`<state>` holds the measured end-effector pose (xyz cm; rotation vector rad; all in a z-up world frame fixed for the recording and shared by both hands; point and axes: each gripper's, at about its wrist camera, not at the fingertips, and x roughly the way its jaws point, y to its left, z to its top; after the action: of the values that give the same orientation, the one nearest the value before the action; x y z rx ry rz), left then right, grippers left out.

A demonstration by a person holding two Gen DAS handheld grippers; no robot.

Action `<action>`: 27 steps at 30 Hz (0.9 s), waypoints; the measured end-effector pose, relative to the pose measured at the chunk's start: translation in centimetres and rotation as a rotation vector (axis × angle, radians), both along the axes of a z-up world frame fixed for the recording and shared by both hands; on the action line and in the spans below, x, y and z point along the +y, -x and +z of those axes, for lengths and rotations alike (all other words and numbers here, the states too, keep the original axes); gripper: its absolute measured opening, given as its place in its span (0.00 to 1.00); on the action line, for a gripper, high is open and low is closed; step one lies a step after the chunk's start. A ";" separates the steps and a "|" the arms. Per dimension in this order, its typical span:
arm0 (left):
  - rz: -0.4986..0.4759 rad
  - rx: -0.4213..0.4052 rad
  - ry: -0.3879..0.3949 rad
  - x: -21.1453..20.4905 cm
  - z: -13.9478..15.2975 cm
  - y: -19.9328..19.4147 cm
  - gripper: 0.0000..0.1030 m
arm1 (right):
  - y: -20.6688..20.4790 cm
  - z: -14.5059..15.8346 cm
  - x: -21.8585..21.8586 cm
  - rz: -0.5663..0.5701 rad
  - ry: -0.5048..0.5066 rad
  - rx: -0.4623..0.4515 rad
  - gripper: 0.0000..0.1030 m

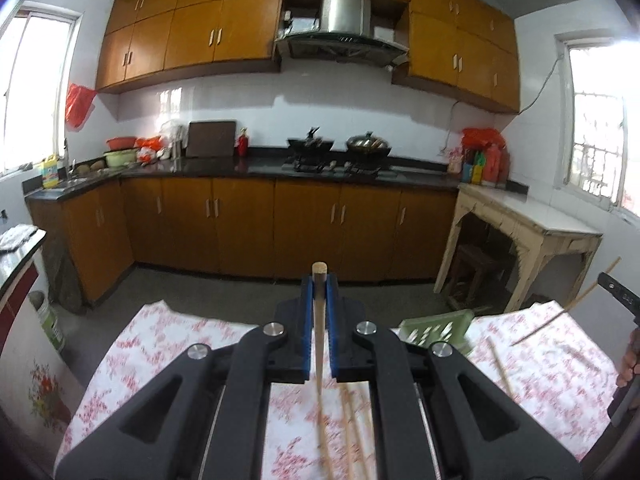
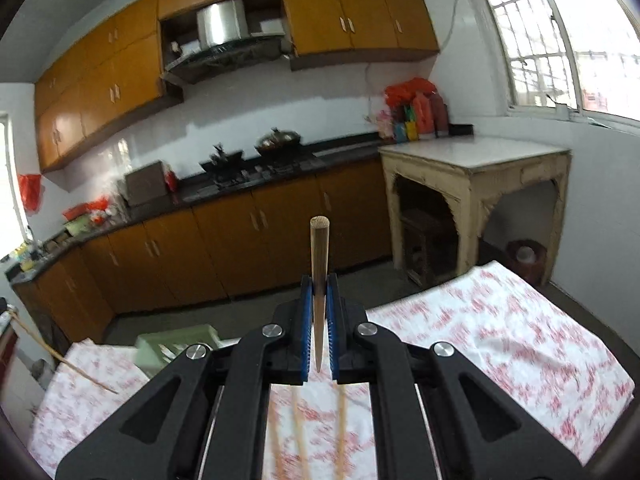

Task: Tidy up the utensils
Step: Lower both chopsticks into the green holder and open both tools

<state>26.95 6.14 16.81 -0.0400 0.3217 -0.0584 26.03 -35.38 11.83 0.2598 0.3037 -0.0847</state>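
Note:
My left gripper (image 1: 320, 285) is shut on a wooden chopstick (image 1: 319, 320) that stands between its blue pads, blunt end out front. My right gripper (image 2: 319, 285) is shut on a second chopstick (image 2: 319, 260), its point toward the camera. Both are held above a table with a floral cloth (image 1: 160, 340) (image 2: 500, 320). A pale green utensil holder (image 1: 436, 326) (image 2: 176, 344) stands on the cloth between them. Loose chopsticks (image 1: 352, 420) (image 2: 298, 424) lie below the grippers, blurred. The right gripper's black body (image 1: 616, 292) shows at the left wrist view's right edge.
Beyond the table are orange cabinets, a dark counter (image 1: 260, 166) with a stove and two woks (image 1: 368, 144), and a cream side table (image 1: 532, 216) (image 2: 476, 160) at the right. A bucket (image 1: 50, 320) stands on the floor at the left. A hand (image 1: 628, 360) shows at the right edge.

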 end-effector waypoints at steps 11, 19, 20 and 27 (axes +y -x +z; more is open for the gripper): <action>-0.171 -0.115 0.023 -7.0 7.9 -0.6 0.07 | -2.2 5.0 4.2 0.238 -0.062 -0.031 0.07; -0.172 -0.008 0.026 -9.9 4.3 -5.0 0.07 | -4.6 2.8 6.9 0.299 -0.051 0.055 0.07; -0.165 0.009 0.026 -10.0 3.6 -5.6 0.07 | -4.9 2.4 7.1 0.304 -0.050 0.069 0.07; -0.168 0.072 0.033 -10.0 0.6 -7.9 0.07 | -7.5 -0.4 8.2 0.333 -0.061 0.179 0.07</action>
<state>34.87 -3.84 17.38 -0.0481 0.3960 -0.2289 33.53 -27.19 11.46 0.2593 0.5241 0.2319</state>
